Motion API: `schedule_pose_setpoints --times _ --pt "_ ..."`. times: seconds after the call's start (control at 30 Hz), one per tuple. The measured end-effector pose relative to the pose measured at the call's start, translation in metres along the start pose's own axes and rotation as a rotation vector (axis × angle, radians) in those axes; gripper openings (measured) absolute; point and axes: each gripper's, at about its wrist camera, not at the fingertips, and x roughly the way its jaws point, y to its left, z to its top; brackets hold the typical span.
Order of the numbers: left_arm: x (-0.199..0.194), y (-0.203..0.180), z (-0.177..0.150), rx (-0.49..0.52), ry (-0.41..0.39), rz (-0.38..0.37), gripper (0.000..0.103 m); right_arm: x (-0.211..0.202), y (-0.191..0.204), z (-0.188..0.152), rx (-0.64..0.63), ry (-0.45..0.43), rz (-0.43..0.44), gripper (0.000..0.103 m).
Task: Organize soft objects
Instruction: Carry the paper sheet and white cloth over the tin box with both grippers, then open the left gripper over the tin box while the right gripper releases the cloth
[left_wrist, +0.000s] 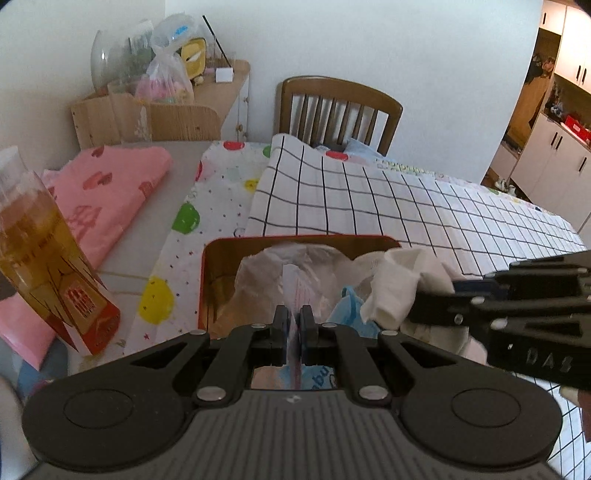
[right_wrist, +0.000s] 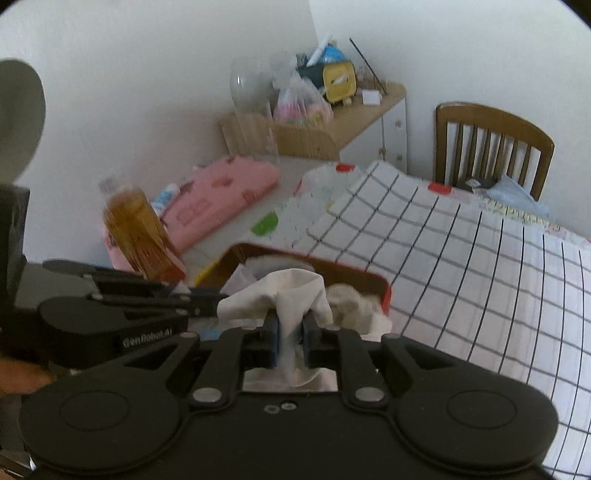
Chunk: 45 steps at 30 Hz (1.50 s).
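**Both grippers pinching soft things over the red box**

My left gripper (left_wrist: 294, 325) has its fingers nearly together, pinching a thin fold of a clear plastic bag (left_wrist: 280, 269) that rises out of the red box (left_wrist: 221, 247). My right gripper (right_wrist: 291, 332) has its fingers closed narrow on a white cloth (right_wrist: 291, 288), which drapes over both pads and hangs down between them, just above the box's near edge. In the left wrist view the same white cloth (left_wrist: 395, 284) sits at the tip of the right gripper (left_wrist: 436, 302), at the box's right side.

Inside the box lie more crumpled white fabric (right_wrist: 347, 299) and something blue (left_wrist: 347, 310). The box rests on the tabletop, touching a black-and-white checked cloth (left_wrist: 369, 195) that overlaps a white cloth with coloured dots (left_wrist: 218, 192). To the left stands a bottle of amber liquid (left_wrist: 48, 258), tilted in the view, and beyond it a folded pink cloth (left_wrist: 110, 188). A wooden chair (left_wrist: 340, 107) stands at the far side.
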Motion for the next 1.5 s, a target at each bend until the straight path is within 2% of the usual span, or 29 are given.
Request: schedule_pose_setpoints --times 0.23,0.47,0.5,0.57,0.7,0.77,0.87,0.93,0.97,1.07,1.17,1.3,1.37,1.47,1.5 --pt "0.008 -0.003 -0.004 0.019 0.027 0.011 0.006 0.011 0.003 -0.013 -0.011 0.053 -0.019 0.018" --pt "0.010 -0.005 -0.004 0.024 0.045 0.023 0.007 0.015 0.004 -0.012 -0.019 0.089 -0.019 0.022" --pt "0.010 -0.005 -0.004 0.024 0.045 0.025 0.008 0.013 0.004 -0.012 -0.018 0.085 -0.012 0.023" --pt "0.009 -0.006 -0.004 0.028 0.043 0.028 0.011 0.010 0.004 -0.010 -0.022 0.079 0.003 0.033" --pt "0.006 -0.008 -0.004 0.035 0.041 0.038 0.013 0.002 0.006 -0.009 -0.041 0.066 0.010 0.035" --pt "0.003 -0.008 -0.005 0.036 0.035 0.043 0.016 -0.003 0.006 -0.009 -0.041 0.055 0.016 0.036" --pt "-0.002 -0.010 -0.006 0.033 0.024 0.041 0.035 -0.010 0.006 -0.009 -0.046 0.041 0.021 0.038" --pt "-0.008 -0.011 -0.007 0.026 0.005 0.039 0.063 -0.015 0.005 -0.010 -0.046 0.032 0.021 0.038" --pt "-0.011 -0.012 -0.008 0.023 -0.009 0.038 0.066 -0.018 0.005 -0.010 -0.046 0.028 0.021 0.038" --pt "-0.019 -0.014 -0.008 0.013 -0.023 0.038 0.067 -0.027 0.004 -0.010 -0.049 0.009 0.027 0.039" --pt "-0.027 -0.017 -0.008 0.007 -0.036 0.042 0.067 -0.038 0.004 -0.011 -0.061 -0.014 0.028 0.046" --pt "-0.043 -0.026 -0.010 0.015 -0.069 0.051 0.075 -0.056 0.000 -0.014 -0.060 -0.046 0.037 0.049" --pt "-0.052 -0.032 -0.011 0.021 -0.085 0.057 0.075 -0.067 -0.004 -0.016 -0.060 -0.062 0.041 0.054" --pt "-0.064 -0.042 -0.012 0.025 -0.103 0.066 0.077 -0.083 -0.007 -0.021 -0.061 -0.084 0.047 0.055" --pt "-0.068 -0.046 -0.013 0.027 -0.111 0.070 0.081 -0.088 -0.008 -0.023 -0.061 -0.091 0.049 0.056"
